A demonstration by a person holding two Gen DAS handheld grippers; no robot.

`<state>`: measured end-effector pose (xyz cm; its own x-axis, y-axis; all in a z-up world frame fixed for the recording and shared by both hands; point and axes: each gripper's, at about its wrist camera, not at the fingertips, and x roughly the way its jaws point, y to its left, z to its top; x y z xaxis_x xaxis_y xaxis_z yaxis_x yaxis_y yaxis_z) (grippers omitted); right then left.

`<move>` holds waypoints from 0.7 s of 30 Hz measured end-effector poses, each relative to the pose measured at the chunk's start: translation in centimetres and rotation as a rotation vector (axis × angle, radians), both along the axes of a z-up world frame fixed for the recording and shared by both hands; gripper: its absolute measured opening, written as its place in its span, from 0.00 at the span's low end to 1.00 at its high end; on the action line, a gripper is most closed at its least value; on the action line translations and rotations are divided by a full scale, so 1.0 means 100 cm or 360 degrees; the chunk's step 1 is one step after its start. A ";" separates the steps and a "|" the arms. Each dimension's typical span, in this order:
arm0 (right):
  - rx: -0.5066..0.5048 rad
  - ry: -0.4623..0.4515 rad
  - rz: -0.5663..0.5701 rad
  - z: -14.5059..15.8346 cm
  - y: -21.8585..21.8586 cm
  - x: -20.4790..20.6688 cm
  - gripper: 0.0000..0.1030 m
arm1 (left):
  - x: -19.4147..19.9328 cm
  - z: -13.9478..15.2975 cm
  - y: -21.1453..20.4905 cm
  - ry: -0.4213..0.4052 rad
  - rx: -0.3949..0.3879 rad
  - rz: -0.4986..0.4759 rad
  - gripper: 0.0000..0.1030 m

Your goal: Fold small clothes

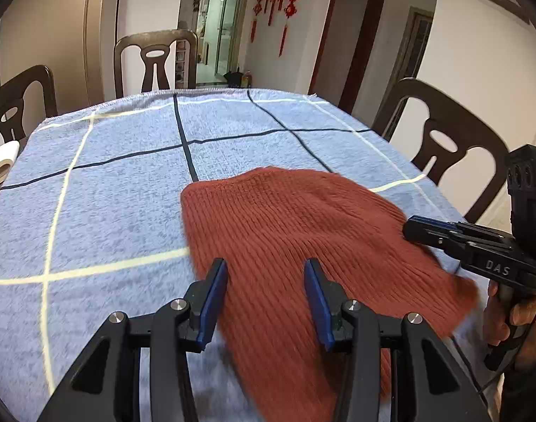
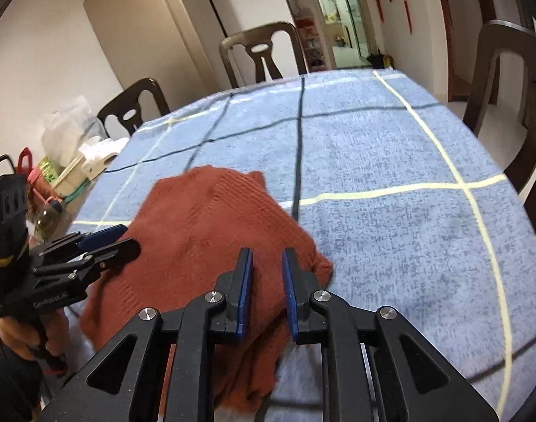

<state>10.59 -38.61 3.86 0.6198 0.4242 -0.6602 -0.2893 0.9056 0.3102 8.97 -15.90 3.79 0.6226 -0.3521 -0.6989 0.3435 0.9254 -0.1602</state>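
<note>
A rust-red ribbed knit garment lies spread on the blue checked tablecloth, near the table's front edge. My left gripper is open, its blue pads hovering over the garment's near left part. My right gripper is open with a narrower gap, over the garment's near right edge. In the left wrist view the right gripper reaches in from the right, at the garment's right edge. In the right wrist view the left gripper comes in from the left over the garment's left side. Neither holds cloth.
Dark wooden chairs stand around the table: at the back, left and right. A paper roll lies at the table's left edge. Bags, bottles and clutter crowd the left end in the right wrist view.
</note>
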 end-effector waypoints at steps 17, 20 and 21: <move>-0.0055 0.0052 0.0108 -0.008 0.003 -0.039 0.26 | -0.040 -0.010 0.013 0.0118 -0.0051 0.0029 0.49; 0.0036 0.0059 0.0074 -0.004 -0.004 -0.036 0.39 | -0.038 0.004 0.020 0.0079 -0.0103 0.0068 0.49; 0.0079 0.0070 0.0045 -0.005 -0.008 -0.032 0.50 | -0.036 0.009 0.022 0.0066 -0.0127 0.0076 0.49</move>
